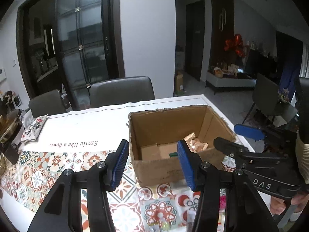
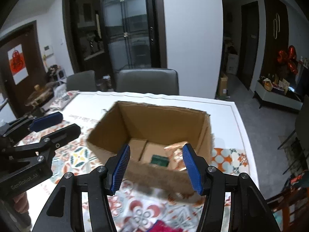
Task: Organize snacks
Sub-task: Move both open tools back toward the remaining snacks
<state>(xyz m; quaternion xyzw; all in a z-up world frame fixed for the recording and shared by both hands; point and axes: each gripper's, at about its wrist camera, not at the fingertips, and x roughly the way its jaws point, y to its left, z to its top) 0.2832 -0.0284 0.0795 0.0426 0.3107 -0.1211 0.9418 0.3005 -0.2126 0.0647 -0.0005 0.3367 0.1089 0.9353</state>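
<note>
gaping left tongs (image 1: 152,163), right tongs (image 2: 156,167), both empty

Near wall of the cardboard box (image 2: 154,176) smeared by blur in the right wrist view, packets (image 1: 162,225) on the patterned tablecloth (image 1: 58,166) cut off by the bottom edge, pink item (image 2: 160,227) half out of frame, green packet (image 1: 172,154) in the box partly hidden behind a blue pad.

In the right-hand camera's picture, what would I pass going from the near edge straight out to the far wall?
Pink packet → right tongs → green packet inside the cardboard box → white tablecloth edge → grey chair → glass door.
</note>
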